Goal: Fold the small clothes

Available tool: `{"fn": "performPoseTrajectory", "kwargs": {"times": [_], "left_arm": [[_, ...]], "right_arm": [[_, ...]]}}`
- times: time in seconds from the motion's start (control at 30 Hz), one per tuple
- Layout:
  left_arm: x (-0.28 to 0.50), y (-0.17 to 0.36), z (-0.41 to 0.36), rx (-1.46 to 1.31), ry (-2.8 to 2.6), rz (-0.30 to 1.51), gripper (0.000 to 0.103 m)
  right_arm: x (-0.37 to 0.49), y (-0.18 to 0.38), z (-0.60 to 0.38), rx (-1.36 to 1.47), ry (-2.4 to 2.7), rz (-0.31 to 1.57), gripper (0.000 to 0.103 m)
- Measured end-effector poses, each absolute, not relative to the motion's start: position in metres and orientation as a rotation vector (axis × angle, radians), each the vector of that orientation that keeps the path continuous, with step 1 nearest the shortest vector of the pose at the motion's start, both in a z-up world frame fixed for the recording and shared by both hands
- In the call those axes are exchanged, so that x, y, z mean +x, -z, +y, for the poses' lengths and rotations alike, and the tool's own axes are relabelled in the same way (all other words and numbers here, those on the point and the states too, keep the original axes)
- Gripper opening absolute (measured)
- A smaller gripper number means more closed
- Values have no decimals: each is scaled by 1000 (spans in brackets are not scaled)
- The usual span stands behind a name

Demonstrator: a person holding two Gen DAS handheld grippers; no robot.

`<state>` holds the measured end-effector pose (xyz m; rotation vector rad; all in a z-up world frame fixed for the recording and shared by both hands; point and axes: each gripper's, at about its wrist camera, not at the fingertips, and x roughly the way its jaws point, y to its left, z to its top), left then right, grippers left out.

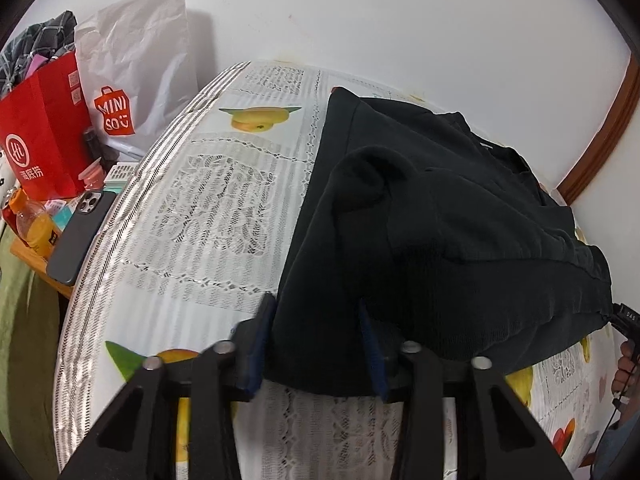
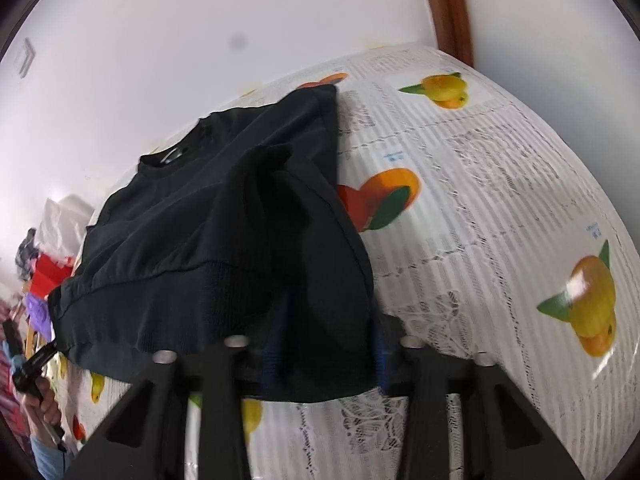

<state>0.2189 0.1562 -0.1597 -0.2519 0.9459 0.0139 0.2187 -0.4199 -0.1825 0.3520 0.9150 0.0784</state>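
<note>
A black sweatshirt [image 1: 440,220] lies on the fruit-print tablecloth [image 1: 208,200], its ribbed hem end lifted toward both cameras. My left gripper [image 1: 316,344] has the left hem corner between its blue-padded fingers. My right gripper [image 2: 324,352] has the right hem corner of the same sweatshirt [image 2: 224,216] between its fingers. The hem hangs stretched between the two grippers above the table [image 2: 500,200]. The neckline lies at the far end. The cloth hides the fingertips of both grippers.
Left of the table stand a red bag [image 1: 44,136], a white Miniso bag [image 1: 132,80], an orange drink bottle [image 1: 34,224] and a phone [image 1: 80,236]. A white wall and a wooden frame [image 1: 608,120] lie behind the table. The person's hand [image 1: 626,364] shows at right.
</note>
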Motion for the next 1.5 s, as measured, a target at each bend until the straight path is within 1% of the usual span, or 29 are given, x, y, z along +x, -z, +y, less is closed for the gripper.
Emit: {"fn": "performPoseTrajectory", "kwargs": {"times": [0.03, 0.13, 0.43, 0.67, 0.73, 0.77, 0.8, 0.83, 0.87, 0.9, 0.93, 0.97, 1.0, 1.07, 1.13, 1.37, 1.4, 1.43, 1.47, 1.5], "left_arm": [[216, 158, 155, -243, -14, 940, 16], [207, 152, 151, -212, -18, 918, 12], [150, 144, 141, -207, -1, 932, 12], [104, 146, 129, -167, 37, 962, 13], [98, 143, 126, -151, 17, 960, 13], [95, 140, 127, -151, 9, 955, 13], [93, 138, 127, -154, 6, 955, 16], [91, 135, 127, -157, 7, 955, 21], [88, 131, 128, -167, 16, 946, 24], [85, 128, 127, -176, 23, 934, 30], [84, 124, 127, -185, 33, 921, 36], [82, 120, 126, -189, 44, 906, 38], [82, 116, 124, -190, 56, 892, 40], [83, 110, 118, -187, 76, 871, 41], [89, 108, 111, -190, 105, 868, 43], [122, 130, 93, -223, 128, 929, 43], [127, 135, 94, -254, 134, 946, 43], [130, 138, 95, -278, 140, 956, 35], [131, 139, 95, -298, 154, 959, 28], [131, 136, 94, -297, 159, 957, 16]], "right_arm": [[216, 180, -418, 327, -76, 906, 18], [206, 174, -420, 305, -101, 886, 15], [160, 167, -425, 269, -116, 879, 15], [121, 163, -435, 230, -73, 896, 18], [106, 149, -437, 207, -7, 875, 18], [106, 149, -437, 207, -7, 875, 20], [99, 143, -436, 200, 6, 854, 21], [93, 137, -435, 195, 5, 830, 21], [88, 132, -432, 191, -5, 810, 23], [86, 127, -428, 192, -18, 794, 25], [86, 122, -419, 191, -47, 774, 30], [86, 122, -419, 191, -47, 774, 34], [89, 122, -414, 187, -62, 769, 35], [101, 124, -397, 184, -87, 771, 40], [111, 130, -390, 194, -89, 781, 42], [144, 156, -383, 307, -71, 814, 42], [144, 156, -383, 307, -71, 814, 41], [147, 157, -381, 316, -64, 807, 35], [147, 157, -381, 316, -64, 807, 22], [146, 155, -378, 303, -63, 799, 17]]}}
